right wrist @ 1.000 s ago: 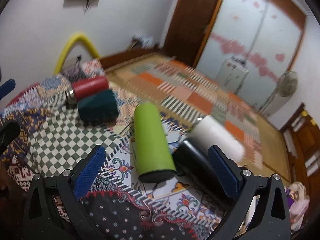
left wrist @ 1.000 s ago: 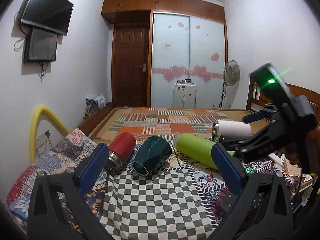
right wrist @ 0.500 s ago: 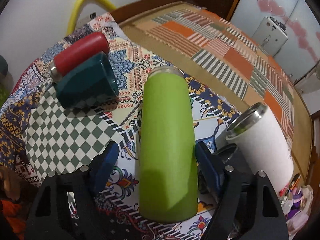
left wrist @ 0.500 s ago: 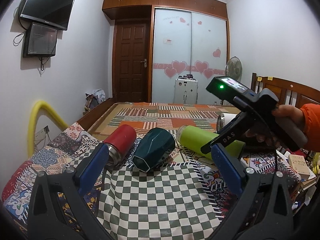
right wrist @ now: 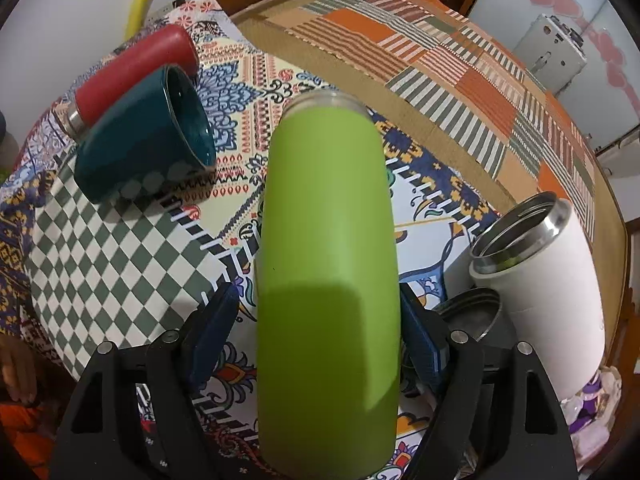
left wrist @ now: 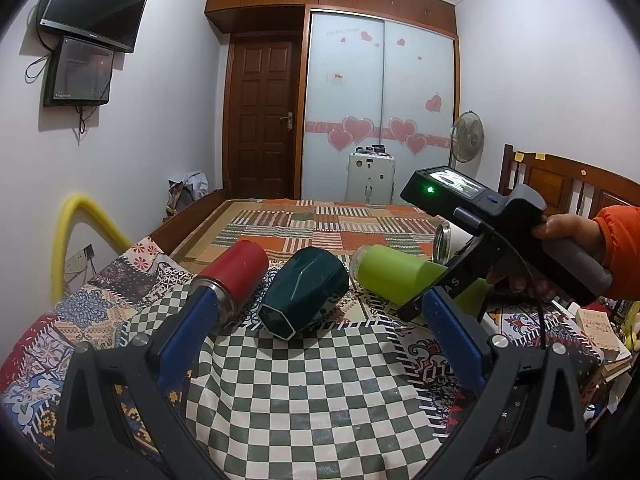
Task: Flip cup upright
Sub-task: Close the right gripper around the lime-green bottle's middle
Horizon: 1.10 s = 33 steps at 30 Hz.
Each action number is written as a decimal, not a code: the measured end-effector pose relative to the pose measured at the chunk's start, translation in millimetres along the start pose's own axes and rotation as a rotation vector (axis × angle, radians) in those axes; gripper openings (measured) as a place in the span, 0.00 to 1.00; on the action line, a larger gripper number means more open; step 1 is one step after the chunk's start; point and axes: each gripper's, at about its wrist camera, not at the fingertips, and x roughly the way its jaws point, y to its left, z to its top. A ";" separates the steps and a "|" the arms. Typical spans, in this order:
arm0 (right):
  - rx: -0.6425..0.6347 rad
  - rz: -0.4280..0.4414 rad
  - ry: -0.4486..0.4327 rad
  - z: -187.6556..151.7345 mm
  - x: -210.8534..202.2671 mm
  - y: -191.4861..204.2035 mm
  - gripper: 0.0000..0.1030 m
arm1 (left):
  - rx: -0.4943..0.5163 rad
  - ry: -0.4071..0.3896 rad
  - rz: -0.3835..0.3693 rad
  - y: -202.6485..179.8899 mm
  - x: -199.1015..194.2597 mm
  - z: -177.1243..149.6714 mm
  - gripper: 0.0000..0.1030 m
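Your right gripper (right wrist: pixel 320 344) is closing in around the green cup (right wrist: pixel 328 264), which is lying on its side down the centre of the right wrist frame; the blue pads (right wrist: pixel 214 332) are sitting just beside its flanks, low in the frame, and whether they are actually pressing on it I cannot tell. The cup's mouth is pointing toward the top of the frame, its base toward the bottom edge. In the left wrist view that same gripper is showing at right of centre, angled down onto the cup, with your right hand (left wrist: pixel 568 248) wrapping the grip.

Your left gripper (left wrist: pixel 316 332) is holding its jaws wide with nothing between them, hanging over the checked cloth (left wrist: pixel 304 392) across the bottom of the frame.

Moving outward: a dark teal cup (right wrist: pixel 144 136) is lying on its side at the upper left of the right wrist frame, touching a red bottle (right wrist: pixel 132 68) beyond it. At the right edge a white tumbler (right wrist: pixel 548 284) is lying down too, steel rim facing centre, with a dark lid (right wrist: pixel 472 312) just beside it. Everything is resting on a patterned patchwork cover (right wrist: pixel 248 80).
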 end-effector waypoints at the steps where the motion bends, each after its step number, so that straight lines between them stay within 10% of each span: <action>1: -0.001 0.006 0.006 0.5 1.0 0.6 0.73 | 0.000 0.000 0.001 0.4 0.2 -0.2 1.00; 5: -0.009 0.011 0.017 2.8 6.5 4.5 0.60 | -0.001 0.000 0.005 0.8 1.2 -0.2 1.00; 33: 0.064 -0.005 -0.144 -68.4 -67.8 51.6 0.60 | -0.021 -0.019 0.043 0.3 -40.2 10.4 1.00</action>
